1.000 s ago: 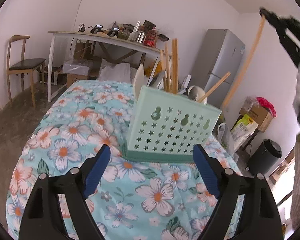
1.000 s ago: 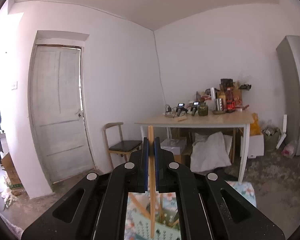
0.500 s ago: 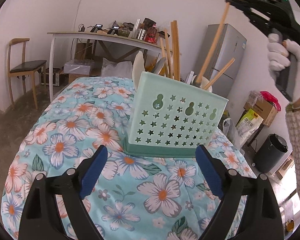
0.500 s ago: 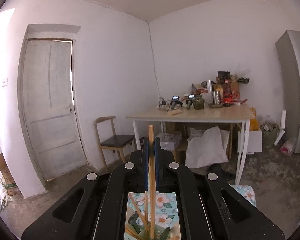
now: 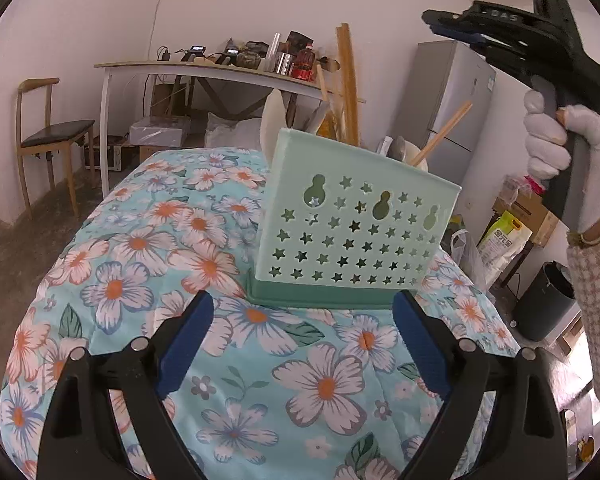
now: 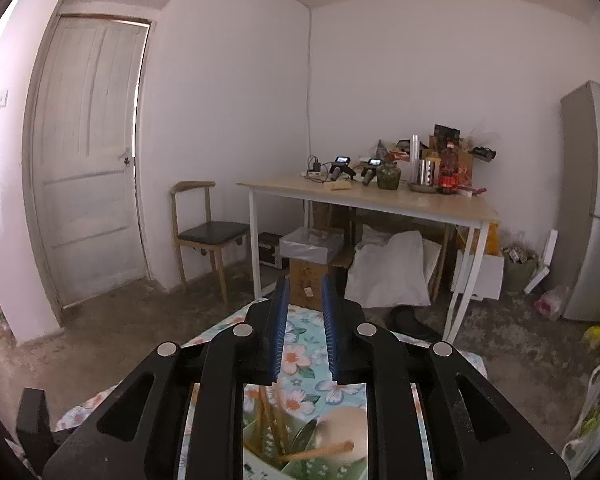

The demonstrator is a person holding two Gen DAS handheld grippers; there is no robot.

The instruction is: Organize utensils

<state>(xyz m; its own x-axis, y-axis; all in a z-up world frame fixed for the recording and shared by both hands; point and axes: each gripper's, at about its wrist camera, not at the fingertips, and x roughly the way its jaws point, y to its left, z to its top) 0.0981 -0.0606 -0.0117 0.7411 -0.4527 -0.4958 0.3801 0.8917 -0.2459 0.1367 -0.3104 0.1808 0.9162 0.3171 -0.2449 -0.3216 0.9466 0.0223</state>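
Observation:
A mint-green utensil caddy point(image 5: 356, 236) with star cut-outs stands on the floral tablecloth point(image 5: 172, 264). Wooden chopsticks point(image 5: 348, 80), a white spoon point(image 5: 274, 120) and a slanting chopstick point(image 5: 444, 132) stick out of it. My left gripper point(image 5: 304, 332) is open, low over the cloth just in front of the caddy. My right gripper point(image 6: 304, 320) is open and empty, held above the caddy; it shows at the upper right of the left wrist view point(image 5: 500, 36). Below it, chopsticks point(image 6: 272, 424) and a round wooden spoon bowl point(image 6: 344, 436) sit in the caddy.
A wooden table point(image 6: 364, 196) with bottles and gadgets stands by the far wall, a chair point(image 6: 208, 236) to its left, a door point(image 6: 88, 160) beyond. A grey fridge point(image 5: 452, 100) is on the right, with a black bin point(image 5: 548, 304) and bags on the floor.
My right gripper let go of the chopstick it held; the jaws have opened and the stick now rests in the caddy. My left gripper moved slightly nearer the caddy.

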